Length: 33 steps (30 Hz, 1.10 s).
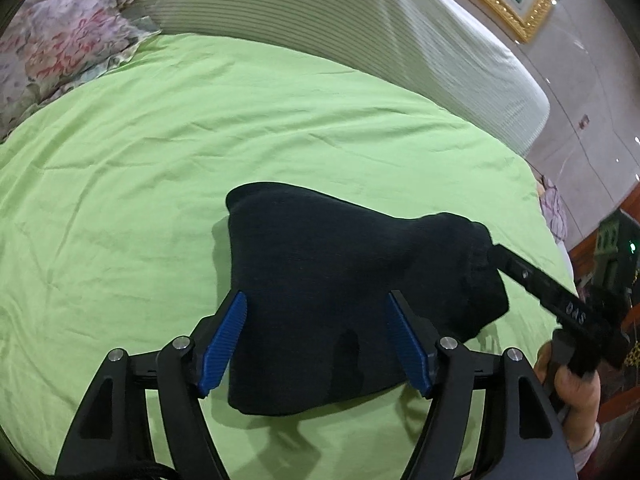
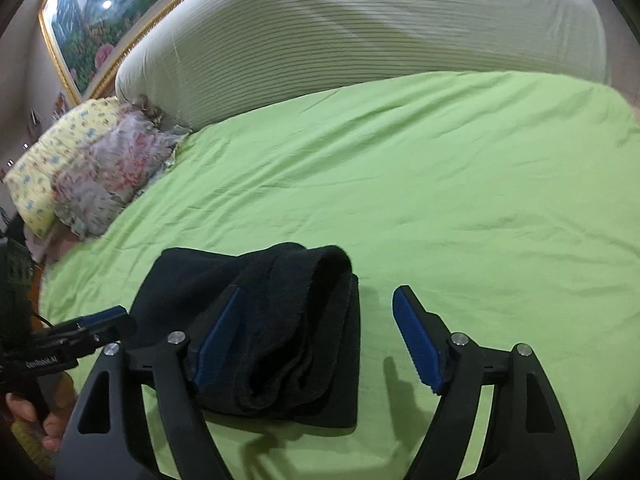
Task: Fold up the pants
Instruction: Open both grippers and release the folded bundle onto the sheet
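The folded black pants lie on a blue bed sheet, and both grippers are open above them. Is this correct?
Not quite: the bed sheet is light green, not blue, as both wrist views show. The folded black pants do lie on it, with the left gripper and right gripper open.

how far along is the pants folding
Mostly done: the black pants lie in a compact, layered bundle on the green sheet. Nothing is in hand; the left gripper and right gripper are both open. Left: perhaps flattening the raised top fold.
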Each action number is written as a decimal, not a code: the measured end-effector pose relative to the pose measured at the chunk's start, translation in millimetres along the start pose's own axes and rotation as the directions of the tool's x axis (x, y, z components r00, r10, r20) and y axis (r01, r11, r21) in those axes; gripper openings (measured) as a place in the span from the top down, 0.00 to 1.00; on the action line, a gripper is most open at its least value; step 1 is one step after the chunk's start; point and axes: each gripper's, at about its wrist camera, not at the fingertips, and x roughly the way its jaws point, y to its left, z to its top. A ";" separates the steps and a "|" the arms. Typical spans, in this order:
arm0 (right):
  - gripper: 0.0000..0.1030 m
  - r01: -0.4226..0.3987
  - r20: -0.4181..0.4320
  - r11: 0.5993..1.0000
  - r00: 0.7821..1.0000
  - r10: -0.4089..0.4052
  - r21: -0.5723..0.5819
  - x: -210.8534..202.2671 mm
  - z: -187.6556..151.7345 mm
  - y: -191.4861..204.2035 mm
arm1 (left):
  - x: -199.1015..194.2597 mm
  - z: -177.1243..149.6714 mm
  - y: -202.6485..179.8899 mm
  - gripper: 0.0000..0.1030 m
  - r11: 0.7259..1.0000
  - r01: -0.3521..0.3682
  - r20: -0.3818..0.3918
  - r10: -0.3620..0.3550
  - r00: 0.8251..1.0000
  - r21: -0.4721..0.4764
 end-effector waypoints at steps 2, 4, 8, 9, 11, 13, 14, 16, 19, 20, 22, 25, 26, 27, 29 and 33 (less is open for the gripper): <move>0.23 0.011 -0.010 1.000 1.000 -0.011 0.001 5.1 -2.6 3.3 | 3.4 1.0 2.4 0.28 1.000 -0.011 -0.010 0.011 1.000 -0.004; 0.22 0.040 -0.027 0.999 0.999 -0.040 -0.004 12.7 -5.1 5.6 | 8.3 2.0 4.0 0.28 1.000 -0.027 -0.017 0.027 0.999 -0.003; 0.22 0.072 -0.040 0.997 0.997 -0.072 0.002 17.9 -10.4 6.6 | 19.7 1.3 9.6 0.28 0.999 -0.032 -0.041 0.031 0.999 -0.025; 0.22 0.076 -0.040 0.997 0.996 -0.075 0.006 18.2 -11.6 5.7 | 21.5 0.7 10.5 0.28 0.999 -0.030 -0.046 0.029 0.999 -0.029; 0.21 0.088 -0.042 0.996 0.995 -0.087 0.008 18.6 -13.8 3.1 | 24.6 -0.4 10.2 0.26 0.999 -0.031 -0.052 0.029 0.998 -0.028; 0.19 0.087 -0.043 0.996 0.995 -0.086 0.017 18.8 -15.9 0.6 | 27.9 -1.2 8.1 0.25 0.999 -0.037 -0.056 0.037 0.998 -0.016; 0.19 0.084 -0.043 0.996 0.996 -0.083 0.022 19.1 -16.5 0.2 | 29.2 -1.7 6.3 0.23 0.999 -0.041 -0.059 0.041 0.997 -0.009; 0.18 0.079 -0.045 0.996 0.996 -0.078 0.031 19.4 -18.6 -2.6 | 33.0 -1.6 4.7 0.23 0.999 -0.054 -0.064 0.054 0.997 0.003; 0.16 0.078 -0.050 0.996 0.996 -0.077 0.033 19.9 -21.8 -5.9 | 39.2 -1.2 7.1 0.21 0.998 -0.064 -0.074 0.064 0.995 0.001; 0.15 0.083 -0.053 0.996 0.995 -0.081 0.031 20.4 -23.0 -7.1 | 41.1 -1.3 8.9 0.21 0.998 -0.062 -0.078 0.062 0.995 -0.004; 0.12 0.087 -0.057 0.996 0.995 -0.085 0.027 19.5 -27.1 -9.5 | 44.6 -1.5 12.5 0.19 0.998 -0.061 -0.088 0.060 0.994 -0.011; 0.09 0.084 -0.060 0.996 0.995 -0.082 0.026 19.9 -29.1 -13.0 | 47.3 -2.4 17.1 0.16 0.998 -0.058 -0.091 0.056 0.994 -0.016; 0.08 0.083 -0.063 0.996 0.995 -0.081 0.030 20.2 -29.9 -15.6 | 48.0 -3.0 18.4 0.15 0.998 -0.059 -0.088 0.058 0.994 -0.014; 0.07 0.082 -0.065 0.996 0.995 -0.080 0.034 20.6 -30.6 -17.1 | 49.2 -3.5 19.8 0.14 0.998 -0.060 -0.088 0.058 0.994 -0.013; 0.05 0.077 -0.069 0.996 0.995 -0.074 0.045 20.9 -33.2 -22.0 | 53.0 -3.1 24.5 0.13 0.998 -0.058 -0.094 0.056 0.994 -0.021; 0.05 0.058 -0.076 0.996 0.996 -0.053 0.067 22.2 -36.7 -26.1 | 59.3 -3.2 37.4 0.12 0.997 -0.013 -0.116 0.004 0.993 -0.081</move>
